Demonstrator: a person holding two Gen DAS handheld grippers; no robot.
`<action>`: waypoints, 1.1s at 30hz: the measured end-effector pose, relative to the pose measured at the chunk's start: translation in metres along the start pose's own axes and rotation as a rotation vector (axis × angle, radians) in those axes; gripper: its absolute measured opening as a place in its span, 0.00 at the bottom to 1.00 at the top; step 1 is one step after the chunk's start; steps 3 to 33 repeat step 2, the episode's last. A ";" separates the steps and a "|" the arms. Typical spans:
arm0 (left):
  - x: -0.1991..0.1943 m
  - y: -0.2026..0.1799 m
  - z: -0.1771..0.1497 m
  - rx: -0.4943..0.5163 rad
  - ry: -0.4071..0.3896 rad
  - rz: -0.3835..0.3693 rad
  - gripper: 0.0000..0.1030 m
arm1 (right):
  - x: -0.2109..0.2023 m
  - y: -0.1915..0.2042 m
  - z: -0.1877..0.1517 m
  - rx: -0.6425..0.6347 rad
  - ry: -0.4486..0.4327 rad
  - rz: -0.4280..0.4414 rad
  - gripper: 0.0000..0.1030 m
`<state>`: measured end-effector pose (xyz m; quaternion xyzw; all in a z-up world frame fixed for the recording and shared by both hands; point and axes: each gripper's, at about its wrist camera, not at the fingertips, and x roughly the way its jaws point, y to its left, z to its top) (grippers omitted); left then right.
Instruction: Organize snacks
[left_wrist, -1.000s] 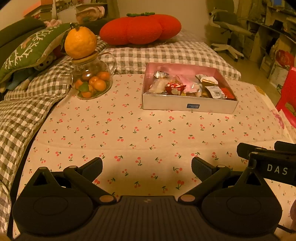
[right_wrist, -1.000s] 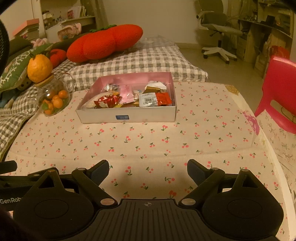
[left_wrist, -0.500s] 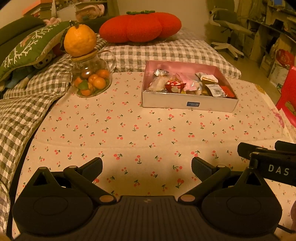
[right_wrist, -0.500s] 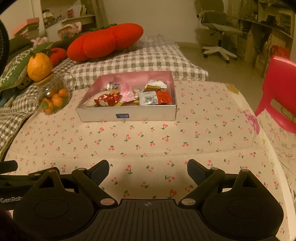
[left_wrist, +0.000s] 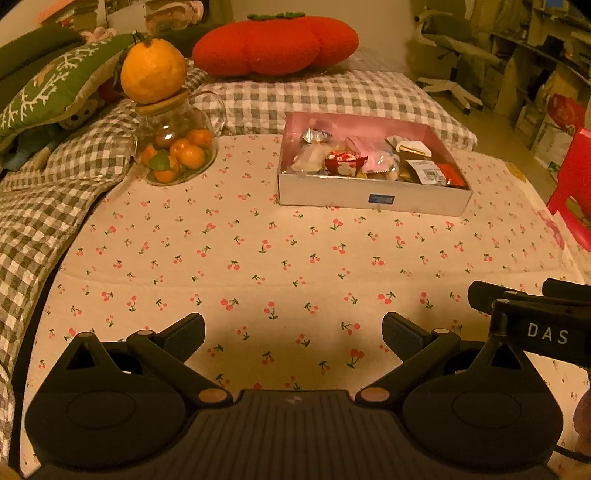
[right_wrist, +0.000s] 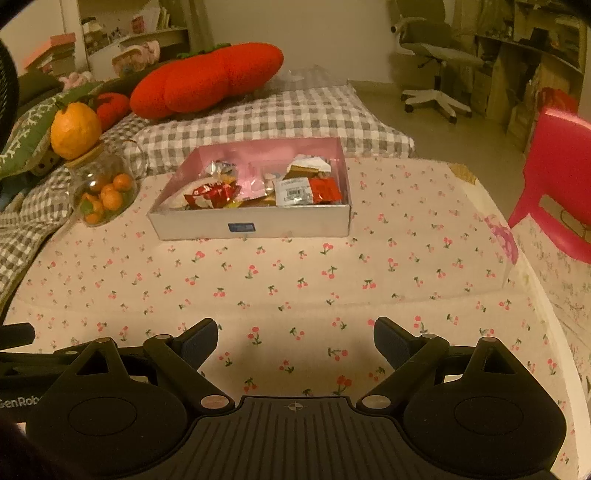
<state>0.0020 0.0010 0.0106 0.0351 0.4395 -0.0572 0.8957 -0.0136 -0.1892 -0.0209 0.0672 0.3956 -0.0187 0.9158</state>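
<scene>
A glass jar (left_wrist: 173, 147) of small oranges stands at left, the shallow box (left_wrist: 373, 192) of wrapped snacks (left_wrist: 369, 160) right of it, now slightly nearer; left gripper (left_wrist: 293, 332) and right gripper (right_wrist: 295, 338) hover back, fingers apart, empty, snacks all boxed

Label (left_wrist: 382, 199) on the box (left_wrist: 332, 192) front too small to read. Wrappers (right_wrist: 258, 188) piled on one another, lower ones mostly covered, print illegible. Red chair (right_wrist: 554, 177) cut by the right edge. Lettering (right_wrist: 18, 401) on the other tool cropped at the left edge. Desk clutter (left_wrist: 535, 74) behind the office chair (right_wrist: 432, 59) dim, perhaps boxes. Soft toy (left_wrist: 79, 114) half buried under the green pillow (left_wrist: 55, 88).
</scene>
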 end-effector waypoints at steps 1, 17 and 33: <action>0.001 0.000 0.000 0.001 0.003 0.000 1.00 | 0.003 -0.001 -0.001 0.003 0.007 -0.004 0.91; 0.004 0.000 -0.001 0.002 0.006 -0.001 1.00 | 0.006 -0.001 -0.002 0.004 0.010 -0.009 0.91; 0.004 0.000 -0.001 0.002 0.006 -0.001 1.00 | 0.006 -0.001 -0.002 0.004 0.010 -0.009 0.91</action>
